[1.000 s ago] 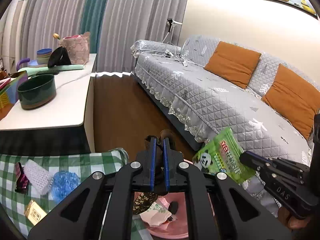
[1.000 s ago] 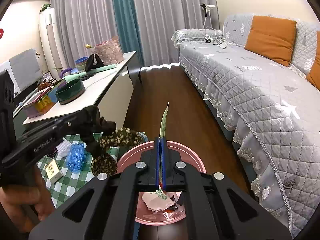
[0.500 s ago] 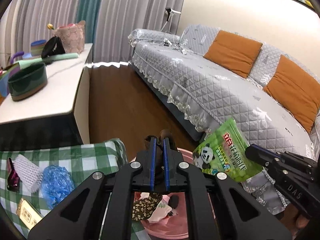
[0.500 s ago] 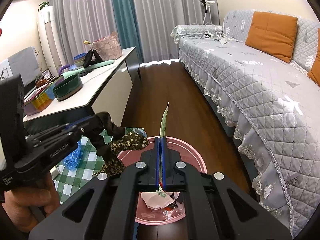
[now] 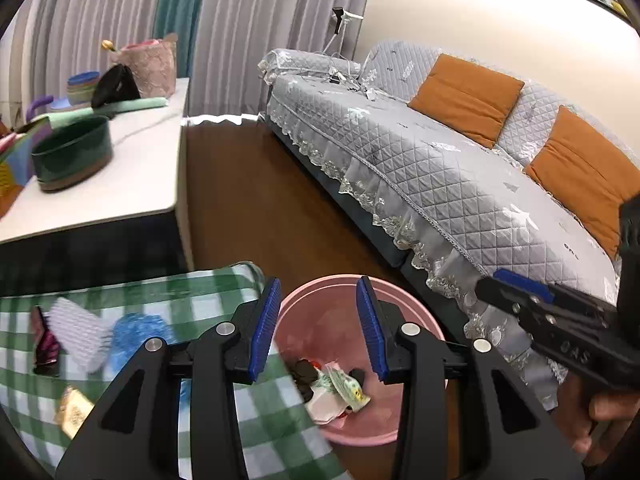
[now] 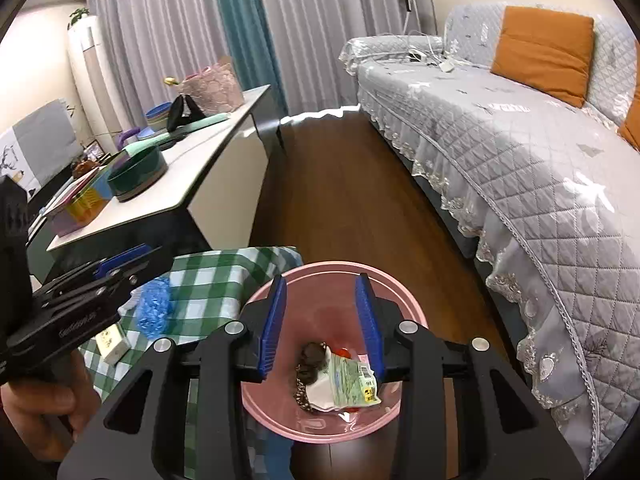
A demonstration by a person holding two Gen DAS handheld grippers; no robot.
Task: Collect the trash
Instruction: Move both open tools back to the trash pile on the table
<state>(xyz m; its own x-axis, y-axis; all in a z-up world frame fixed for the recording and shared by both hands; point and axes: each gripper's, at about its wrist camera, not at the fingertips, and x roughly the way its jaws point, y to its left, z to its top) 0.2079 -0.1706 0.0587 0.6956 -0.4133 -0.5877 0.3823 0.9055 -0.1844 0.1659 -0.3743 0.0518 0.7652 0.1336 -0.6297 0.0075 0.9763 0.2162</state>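
Observation:
A pink bin (image 5: 320, 304) (image 6: 396, 300) stands on the wood floor beside the green checked table. In it lie a green panda snack bag (image 6: 354, 384) (image 5: 344, 386), a dark floral cloth (image 6: 310, 360) and white wrappers. My left gripper (image 5: 318, 330) is open and empty above the bin's left rim. My right gripper (image 6: 322, 322) is open and empty directly above the bin. On the checked cloth (image 5: 208, 300) lie a blue crumpled piece (image 5: 136, 336) (image 6: 154, 308), a white mesh piece (image 5: 78, 332), a dark pink wrapper (image 5: 44, 344) and a small yellow packet (image 5: 74, 416) (image 6: 112, 340).
A grey quilted sofa (image 5: 440, 168) with orange cushions runs along the right. A white counter (image 5: 120, 184) at left holds a green bowl (image 5: 72, 156), a pink basket and stacked bowls. Dark wood floor (image 5: 248, 184) lies between them.
Both grippers opened. The floral cloth left my left gripper and the green panda bag left my right gripper; both now lie in the pink bin.

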